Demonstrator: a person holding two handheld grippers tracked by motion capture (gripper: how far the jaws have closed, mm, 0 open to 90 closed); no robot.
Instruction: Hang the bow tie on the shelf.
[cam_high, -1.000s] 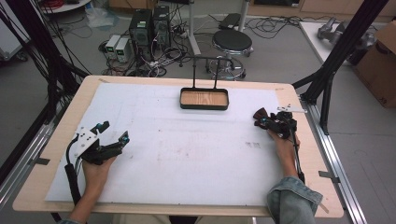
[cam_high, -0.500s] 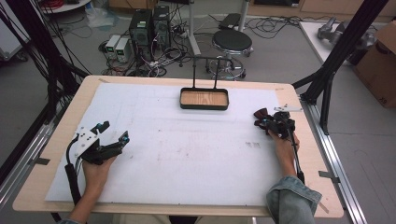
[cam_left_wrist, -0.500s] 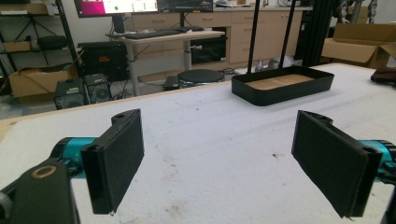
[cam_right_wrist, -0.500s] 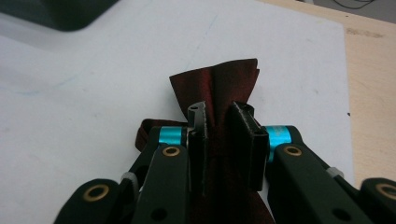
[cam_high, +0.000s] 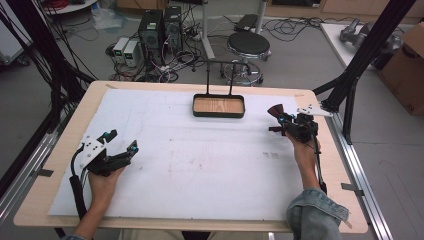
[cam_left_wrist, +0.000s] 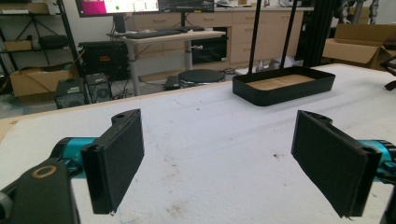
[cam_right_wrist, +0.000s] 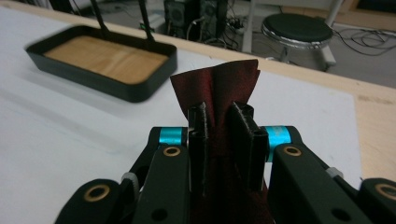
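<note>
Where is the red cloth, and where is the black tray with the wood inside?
red cloth (cam_right_wrist: 219, 86): right gripper view, on the flared end above the closed jaws.
black tray (cam_high: 219, 114): high view, on its near rim.

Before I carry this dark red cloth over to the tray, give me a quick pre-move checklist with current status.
1. Right claw shut on the dark red cloth: ok, folds pinched between the jaws.
2. Cloth lifted off the white mat: cannot tell.
3. Black tray empty, wood bottom bare: ok.
4. Path from the cloth to the tray free of objects: ok.
5. Left claw open, holding nothing: ok.
6. Left claw away from the tray, near the mat's left side: ok.
</note>
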